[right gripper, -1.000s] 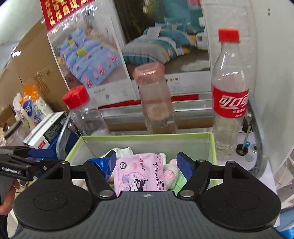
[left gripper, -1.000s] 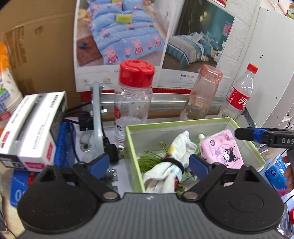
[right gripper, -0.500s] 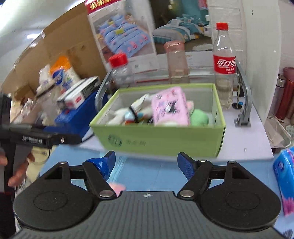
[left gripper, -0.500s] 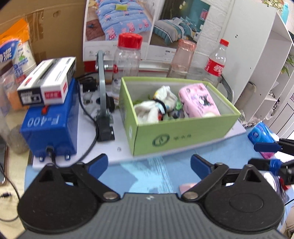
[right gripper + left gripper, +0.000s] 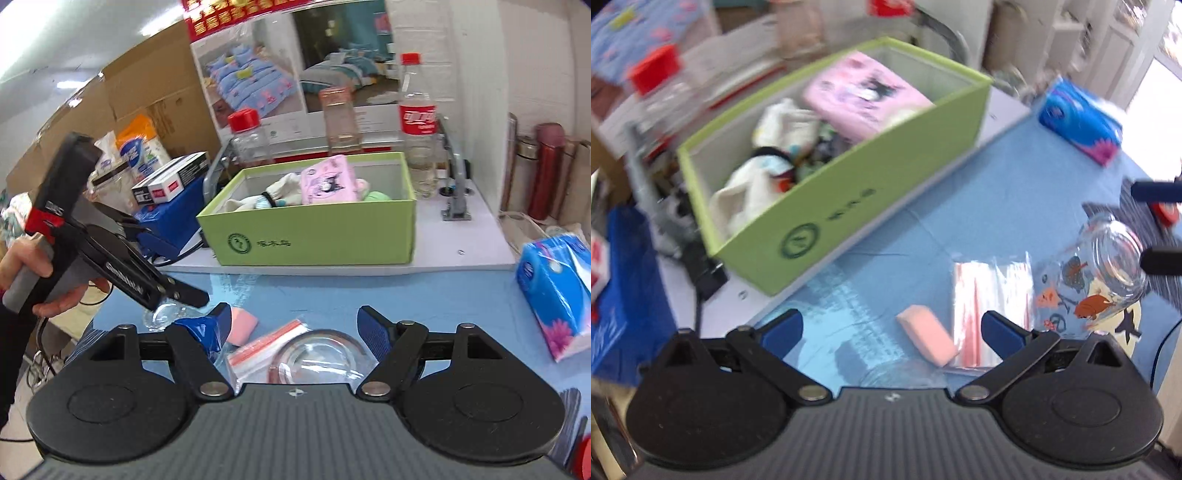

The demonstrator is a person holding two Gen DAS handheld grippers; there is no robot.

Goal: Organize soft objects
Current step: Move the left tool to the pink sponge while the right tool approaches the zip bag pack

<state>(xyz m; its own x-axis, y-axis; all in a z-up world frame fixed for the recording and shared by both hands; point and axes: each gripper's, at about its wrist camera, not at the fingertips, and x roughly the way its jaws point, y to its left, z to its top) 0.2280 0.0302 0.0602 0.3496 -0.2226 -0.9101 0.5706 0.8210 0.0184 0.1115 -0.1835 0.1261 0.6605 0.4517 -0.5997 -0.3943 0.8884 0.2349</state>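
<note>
Left gripper (image 5: 892, 330): jaws spread wide, nothing between the pads, having just been opening; it is tilted down over the blue table mat (image 5: 1015, 192). Right gripper (image 5: 293, 325): jaws parted, pads pressing on nothing, a clear glass (image 5: 314, 356) lying below and between them.

Nearest on the mat: a pink sponge block (image 5: 927, 334), just beside the left gripper's right finger and touching a clear zip bag with red stripes (image 5: 988, 295). A glass with fish prints (image 5: 1097, 280) lies tipped beside the bag.

Further out: a blue tissue pack (image 5: 1078, 120) on the mat.

Beyond: the green box (image 5: 849, 192) on a white board, containing a pink tissue packet (image 5: 864, 94) and white cloth items (image 5: 761, 177).
</note>
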